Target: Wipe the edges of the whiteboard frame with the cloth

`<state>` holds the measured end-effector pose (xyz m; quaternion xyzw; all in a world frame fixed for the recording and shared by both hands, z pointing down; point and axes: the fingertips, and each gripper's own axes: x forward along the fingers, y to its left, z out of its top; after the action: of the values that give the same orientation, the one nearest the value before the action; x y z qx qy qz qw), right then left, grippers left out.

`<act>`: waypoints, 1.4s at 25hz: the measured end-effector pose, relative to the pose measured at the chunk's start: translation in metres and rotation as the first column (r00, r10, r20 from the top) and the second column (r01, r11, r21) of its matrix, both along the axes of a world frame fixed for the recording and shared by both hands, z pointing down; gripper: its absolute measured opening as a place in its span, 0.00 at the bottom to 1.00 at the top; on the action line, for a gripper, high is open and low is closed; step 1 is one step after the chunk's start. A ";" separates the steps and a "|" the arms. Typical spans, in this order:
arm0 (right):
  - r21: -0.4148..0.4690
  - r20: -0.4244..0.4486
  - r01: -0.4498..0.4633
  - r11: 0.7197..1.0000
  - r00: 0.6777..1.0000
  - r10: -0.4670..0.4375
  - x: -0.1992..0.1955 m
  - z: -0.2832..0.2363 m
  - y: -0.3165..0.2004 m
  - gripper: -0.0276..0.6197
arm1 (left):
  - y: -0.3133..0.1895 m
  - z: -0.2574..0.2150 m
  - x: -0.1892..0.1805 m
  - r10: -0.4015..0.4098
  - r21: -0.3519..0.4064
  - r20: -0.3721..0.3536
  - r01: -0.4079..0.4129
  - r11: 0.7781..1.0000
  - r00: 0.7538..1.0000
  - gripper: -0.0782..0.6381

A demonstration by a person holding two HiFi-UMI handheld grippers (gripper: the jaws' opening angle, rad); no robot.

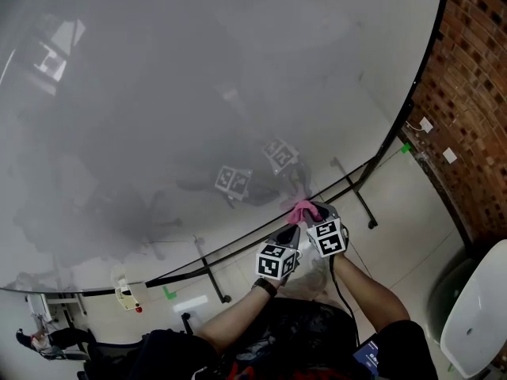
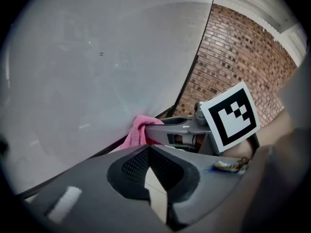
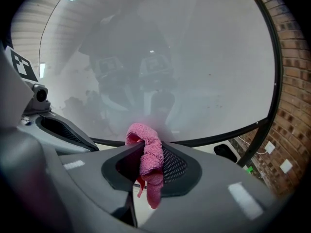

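Whiteboard surface (image 1: pixel 198 93), grey and faintly smeared, is seen spread wide ahead of and above both hand-held grippers, and blurred reflections of their marker cubes are carried on it just beyond the jaws. Brick wall (image 1: pixel 475 93) is found well off to the right of the right hand-held gripper, and pale floor (image 1: pixel 404 212) is seen below and to the right of it. The board is bounded by a thin black frame (image 3: pixel 218 137), whose lower edge runs directly in front of the right hand-held gripper and whose side edge rises well to its right. The right hand-held gripper (image 3: pixel 151 152) is held at that lower edge, its jaws clamped on a pink cloth (image 3: pixel 146 132). The cloth is bunched between the jaws, with its upper fold pushed forward against the lower frame edge and a loose tail hanging below the jaws. The left hand-held gripper (image 2: pixel 148 149) is kept just beside the right one, to its left and slightly behind, short of the frame. Its jaws are brought together at the tips, and nothing is gripped between them. From the left hand-held gripper, the cloth is seen ahead and slightly to the left, at the tip of the other tool.
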<state>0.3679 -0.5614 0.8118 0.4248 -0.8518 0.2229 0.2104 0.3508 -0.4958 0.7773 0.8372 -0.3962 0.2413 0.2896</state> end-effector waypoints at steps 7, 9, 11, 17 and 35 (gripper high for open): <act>0.000 0.012 -0.101 0.995 0.995 0.101 0.070 -0.001 -0.023 0.17 | -0.016 -0.013 0.045 0.022 0.016 0.006 -0.022 1.000 1.000 0.11; -0.007 0.012 -0.104 0.995 0.994 0.104 0.087 0.000 -0.027 0.17 | -0.018 -0.014 0.055 0.007 0.012 0.016 -0.007 1.000 1.000 0.11; -0.006 0.010 -0.093 0.996 0.996 0.093 0.106 0.001 -0.036 0.17 | -0.027 -0.015 0.069 -0.020 0.014 0.019 0.020 1.000 1.000 0.11; -0.020 -0.024 -0.039 0.999 0.999 0.039 0.170 0.011 -0.061 0.17 | -0.050 -0.023 0.128 -0.092 0.028 -0.003 0.093 0.995 0.996 0.11; -0.031 -0.026 -0.181 0.983 0.983 0.180 0.286 0.003 -0.113 0.17 | -0.097 -0.041 0.224 -0.052 0.062 -0.033 0.054 0.997 0.998 0.11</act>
<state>0.6538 -0.6741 0.8147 0.4993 -0.8034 0.2502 0.2063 0.5752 -0.5931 0.7361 0.8387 -0.4211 0.2077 0.2757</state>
